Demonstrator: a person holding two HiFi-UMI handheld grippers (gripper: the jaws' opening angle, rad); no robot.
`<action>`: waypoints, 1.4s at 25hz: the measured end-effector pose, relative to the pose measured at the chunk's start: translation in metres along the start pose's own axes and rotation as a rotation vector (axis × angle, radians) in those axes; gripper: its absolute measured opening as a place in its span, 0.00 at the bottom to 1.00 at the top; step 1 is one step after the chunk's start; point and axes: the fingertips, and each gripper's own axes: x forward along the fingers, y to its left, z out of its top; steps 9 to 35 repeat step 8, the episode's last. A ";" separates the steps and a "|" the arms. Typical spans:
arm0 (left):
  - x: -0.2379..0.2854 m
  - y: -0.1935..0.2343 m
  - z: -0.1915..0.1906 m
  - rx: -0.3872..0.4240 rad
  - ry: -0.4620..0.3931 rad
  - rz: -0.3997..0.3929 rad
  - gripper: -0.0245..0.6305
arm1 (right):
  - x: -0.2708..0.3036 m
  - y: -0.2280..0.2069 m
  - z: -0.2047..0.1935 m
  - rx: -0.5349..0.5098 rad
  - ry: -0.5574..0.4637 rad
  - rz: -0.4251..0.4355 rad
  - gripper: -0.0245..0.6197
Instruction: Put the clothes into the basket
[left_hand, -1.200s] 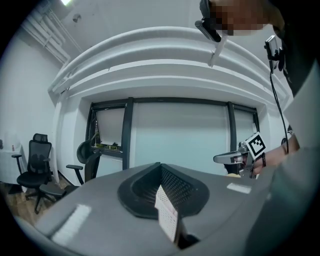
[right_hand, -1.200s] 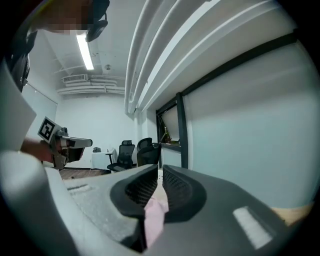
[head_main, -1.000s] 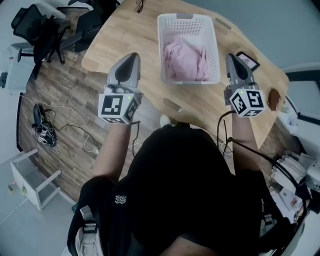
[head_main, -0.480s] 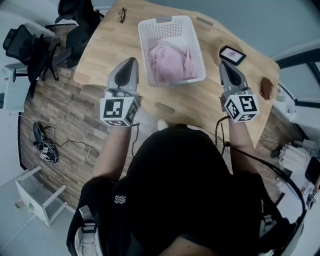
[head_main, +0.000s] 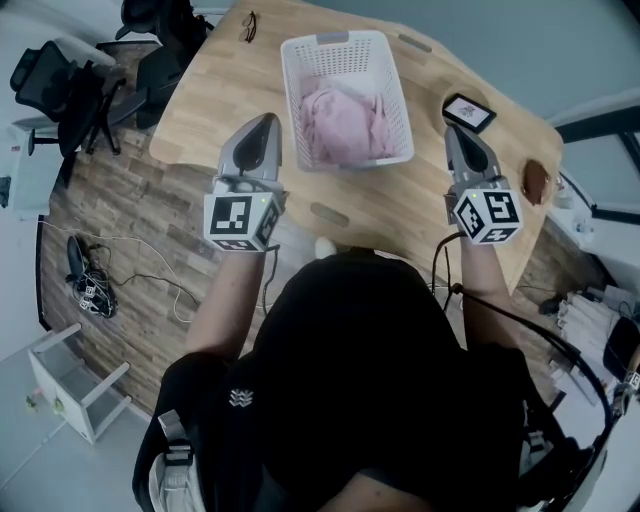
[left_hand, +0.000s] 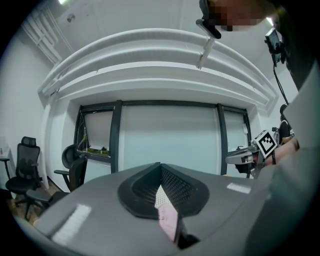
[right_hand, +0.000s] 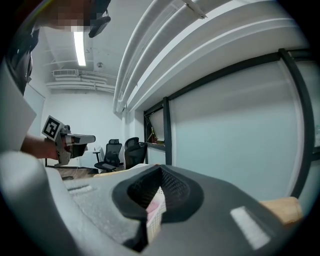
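I find the pink clothes (head_main: 340, 122) lying inside the basket (head_main: 394, 100), unchanged over the last second. The left gripper (head_main: 266, 120) and right gripper (head_main: 455, 131) flank the basket, fingers together and empty; I judge the task complete.

The left tongs (left_hand: 160, 164) hide all but a sliver of the basket (left_hand: 160, 197) and clothes (left_hand: 168, 220).
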 end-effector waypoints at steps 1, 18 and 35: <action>0.000 -0.001 0.000 -0.001 0.002 -0.001 0.05 | 0.000 0.000 0.001 -0.001 0.000 0.002 0.04; 0.000 -0.009 0.002 0.004 -0.007 0.002 0.05 | -0.002 -0.004 0.001 0.001 -0.007 0.015 0.04; 0.000 -0.009 0.002 0.004 -0.007 0.002 0.05 | -0.002 -0.004 0.001 0.001 -0.007 0.015 0.04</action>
